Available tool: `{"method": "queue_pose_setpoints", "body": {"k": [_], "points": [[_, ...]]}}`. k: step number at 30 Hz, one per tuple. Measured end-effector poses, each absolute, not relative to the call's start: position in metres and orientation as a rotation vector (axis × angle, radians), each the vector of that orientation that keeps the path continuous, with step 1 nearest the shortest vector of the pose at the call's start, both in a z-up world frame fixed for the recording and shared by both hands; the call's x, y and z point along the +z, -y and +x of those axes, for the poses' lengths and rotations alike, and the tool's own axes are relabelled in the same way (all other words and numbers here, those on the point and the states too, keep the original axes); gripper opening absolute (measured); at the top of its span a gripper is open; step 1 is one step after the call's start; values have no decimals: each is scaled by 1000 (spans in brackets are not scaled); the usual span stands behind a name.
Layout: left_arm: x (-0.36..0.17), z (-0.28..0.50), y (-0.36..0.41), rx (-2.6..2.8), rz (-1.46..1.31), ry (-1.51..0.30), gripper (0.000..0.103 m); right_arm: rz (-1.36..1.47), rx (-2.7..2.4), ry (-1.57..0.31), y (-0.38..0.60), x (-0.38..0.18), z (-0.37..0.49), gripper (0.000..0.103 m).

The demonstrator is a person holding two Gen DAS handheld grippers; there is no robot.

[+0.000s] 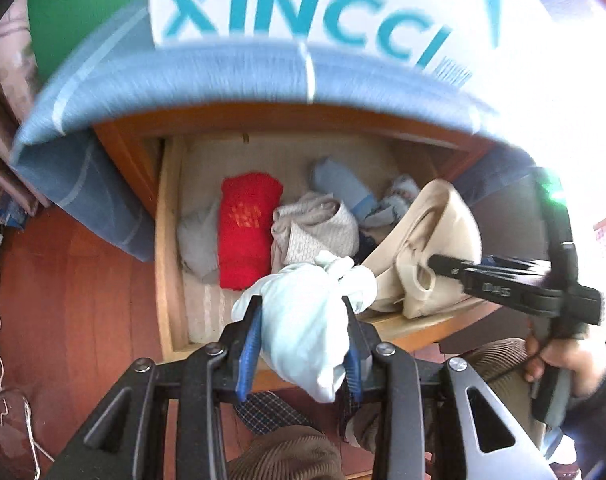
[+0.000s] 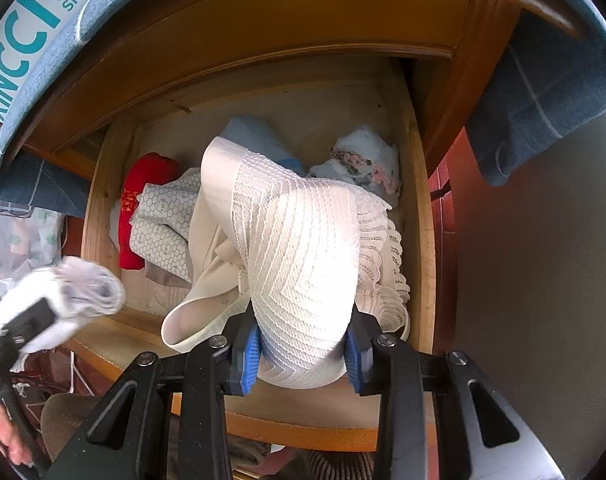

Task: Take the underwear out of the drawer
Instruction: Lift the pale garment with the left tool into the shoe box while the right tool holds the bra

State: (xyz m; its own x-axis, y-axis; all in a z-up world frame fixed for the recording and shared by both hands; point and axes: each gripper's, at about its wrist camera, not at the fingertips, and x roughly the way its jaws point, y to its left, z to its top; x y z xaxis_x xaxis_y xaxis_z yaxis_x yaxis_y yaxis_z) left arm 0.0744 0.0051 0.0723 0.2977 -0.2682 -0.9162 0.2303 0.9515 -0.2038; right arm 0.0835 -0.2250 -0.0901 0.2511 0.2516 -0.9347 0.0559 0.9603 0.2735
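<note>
The wooden drawer (image 1: 169,240) stands open and holds several folded garments. My left gripper (image 1: 303,316) is shut on a pale blue-white piece of underwear (image 1: 307,320) and holds it above the drawer's front edge; it also shows blurred in the right wrist view (image 2: 75,288). My right gripper (image 2: 303,344) is shut on a cream lace undergarment (image 2: 303,256), lifted over the drawer's right half; it also shows in the left wrist view (image 1: 427,240). A red folded piece (image 1: 245,232), a grey patterned piece (image 1: 323,232) and a blue piece (image 1: 339,184) lie in the drawer.
A blue cloth (image 1: 223,76) covers the cabinet top, with a white XINCCI shoe box (image 1: 303,4) on it. A floral white piece (image 2: 367,160) lies at the drawer's back right. Red-brown wooden floor (image 1: 71,300) lies left of the drawer, a grey wall (image 2: 543,280) to its right.
</note>
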Motion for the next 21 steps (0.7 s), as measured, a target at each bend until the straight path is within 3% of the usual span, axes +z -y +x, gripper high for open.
{"method": "queue_pose_setpoints", "body": {"k": [21], "points": [[293,73,-35,-347,-10,-726,35,263,135,-1319,225,-90,83,32]]}}
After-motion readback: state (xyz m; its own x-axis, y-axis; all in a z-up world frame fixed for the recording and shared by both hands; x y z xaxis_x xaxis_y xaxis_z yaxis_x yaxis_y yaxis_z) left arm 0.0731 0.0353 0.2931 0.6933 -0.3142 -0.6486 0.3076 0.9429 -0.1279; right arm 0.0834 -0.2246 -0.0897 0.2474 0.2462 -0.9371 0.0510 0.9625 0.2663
